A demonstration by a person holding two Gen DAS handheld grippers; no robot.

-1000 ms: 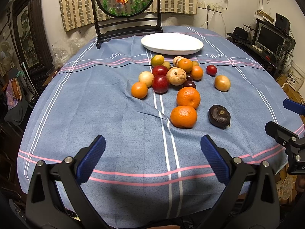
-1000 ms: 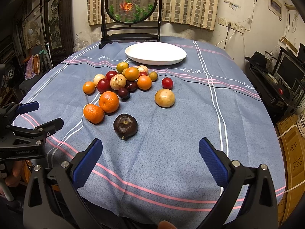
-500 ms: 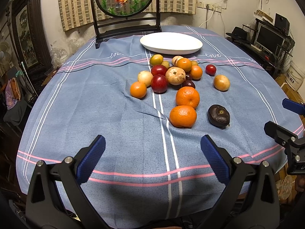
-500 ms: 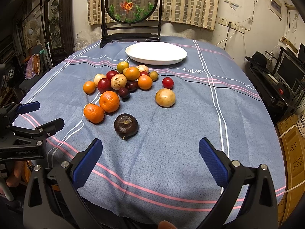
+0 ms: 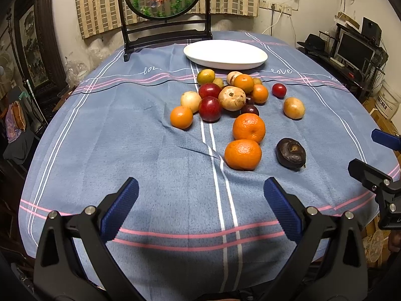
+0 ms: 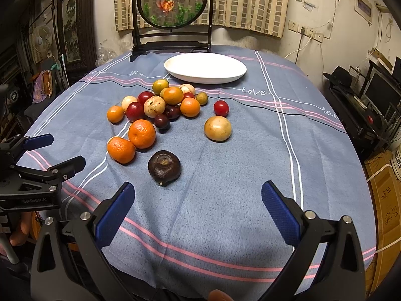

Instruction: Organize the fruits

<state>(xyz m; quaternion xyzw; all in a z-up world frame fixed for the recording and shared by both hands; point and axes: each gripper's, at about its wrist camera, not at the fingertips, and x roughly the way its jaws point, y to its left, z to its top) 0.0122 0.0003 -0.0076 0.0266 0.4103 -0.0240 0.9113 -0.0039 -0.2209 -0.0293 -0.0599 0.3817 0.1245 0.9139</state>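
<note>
Blue checked tablecloth (image 5: 125, 135) fills both views, draped over a round table in a cluttered room, with a goldfish screen (image 6: 173, 2) standing at the far edge. Just in front of that sits the white plate (image 6: 205, 67), bare, well beyond both sets of fingers.

Both tools hang low at the near edge. The left gripper (image 5: 200, 205) has its blue pads spread wide with nothing between them, and the right gripper (image 6: 198, 208) is just as wide and just as empty.

Between fingers and plate lies the fruit pile (image 5: 225, 92): oranges, red plums, pale round fruits, packed touching one another. Closest ahead of the left fingers is the near orange (image 5: 242, 154), touching a second orange (image 5: 248, 128) behind it. Straight ahead of the right gripper's left finger sits the dark mangosteen (image 6: 164, 167), alone, and further on the tan fruit (image 6: 217, 128) and a small red fruit (image 6: 221, 108) stand apart from the heap.

Nothing is plated yet, so this looks like the very start. The risk: round fruit on soft, wrinkled cloth. A pad nudging one orange could send its neighbour rolling toward the table edge, and an off-centre pinch could squirt a fruit out sideways.
</note>
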